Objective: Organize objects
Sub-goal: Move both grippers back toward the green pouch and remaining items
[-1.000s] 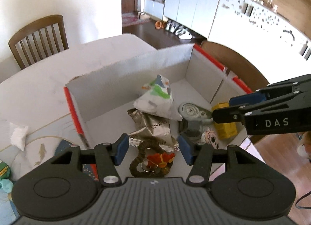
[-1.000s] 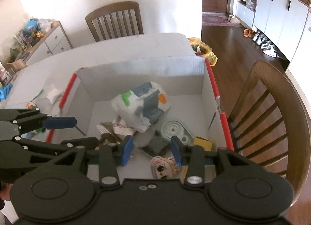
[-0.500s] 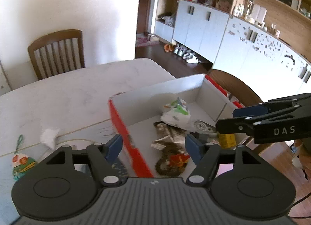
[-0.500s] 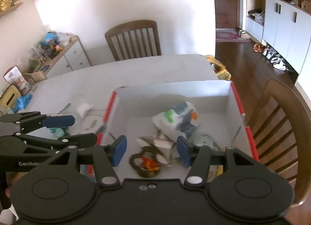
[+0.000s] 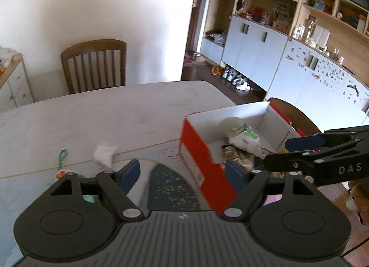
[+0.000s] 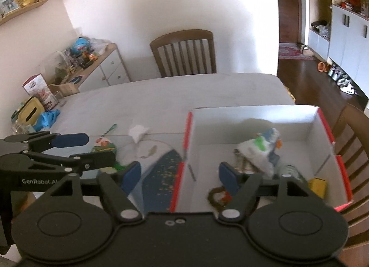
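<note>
A red-and-white cardboard box (image 5: 200, 158) (image 6: 253, 115) stands on the table's right side. Inside lie a white bag with green print (image 5: 244, 138) (image 6: 260, 151), a foil packet (image 5: 235, 154), a brown ring with a red piece (image 6: 216, 198) and a yellow item (image 6: 319, 186). My left gripper (image 5: 182, 172) (image 6: 100, 149) hovers above the table left of the box, its jaws opening and empty. My right gripper (image 6: 179, 174) (image 5: 288, 151) hangs over the box's near left wall, its jaws also opening with nothing between them.
Left of the box lie a crumpled tissue (image 6: 138, 132), a green tag ornament (image 6: 103, 146) and a dark speckled mat (image 6: 161, 174). A yellow tissue box (image 6: 30, 112) and a blue cloth (image 6: 49, 116) sit at the table's far left. Wooden chairs (image 6: 184, 52) stand behind and right.
Both grippers have pulled back and up from over the box and drifted left. Both sets of jaws have widened. The ring and other items stay in the box.
</note>
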{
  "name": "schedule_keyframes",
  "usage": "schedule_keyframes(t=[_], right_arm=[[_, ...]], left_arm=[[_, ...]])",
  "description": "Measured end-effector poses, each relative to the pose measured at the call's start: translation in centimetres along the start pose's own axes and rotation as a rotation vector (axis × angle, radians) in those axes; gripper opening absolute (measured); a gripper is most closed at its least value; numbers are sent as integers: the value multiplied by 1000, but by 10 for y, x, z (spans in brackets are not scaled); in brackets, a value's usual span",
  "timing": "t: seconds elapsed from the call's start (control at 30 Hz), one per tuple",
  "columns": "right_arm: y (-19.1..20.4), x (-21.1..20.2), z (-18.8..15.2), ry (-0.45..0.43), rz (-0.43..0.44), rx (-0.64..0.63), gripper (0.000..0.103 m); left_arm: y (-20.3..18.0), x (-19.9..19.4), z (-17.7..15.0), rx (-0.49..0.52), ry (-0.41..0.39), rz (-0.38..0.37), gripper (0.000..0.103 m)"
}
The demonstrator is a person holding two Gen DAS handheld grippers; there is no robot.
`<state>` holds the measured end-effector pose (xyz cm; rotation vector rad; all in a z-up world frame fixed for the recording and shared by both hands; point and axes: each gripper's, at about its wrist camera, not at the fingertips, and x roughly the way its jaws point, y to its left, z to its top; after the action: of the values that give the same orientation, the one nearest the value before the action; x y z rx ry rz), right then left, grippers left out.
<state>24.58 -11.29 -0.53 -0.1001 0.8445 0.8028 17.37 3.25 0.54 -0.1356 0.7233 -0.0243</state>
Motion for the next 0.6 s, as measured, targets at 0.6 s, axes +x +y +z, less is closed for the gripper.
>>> schedule_keyframes(t=[0.6], right_arm=[[97,39,-4,4,16,-94,97]], left_arm=[[111,-33,-35,-117,-14,51,103]])
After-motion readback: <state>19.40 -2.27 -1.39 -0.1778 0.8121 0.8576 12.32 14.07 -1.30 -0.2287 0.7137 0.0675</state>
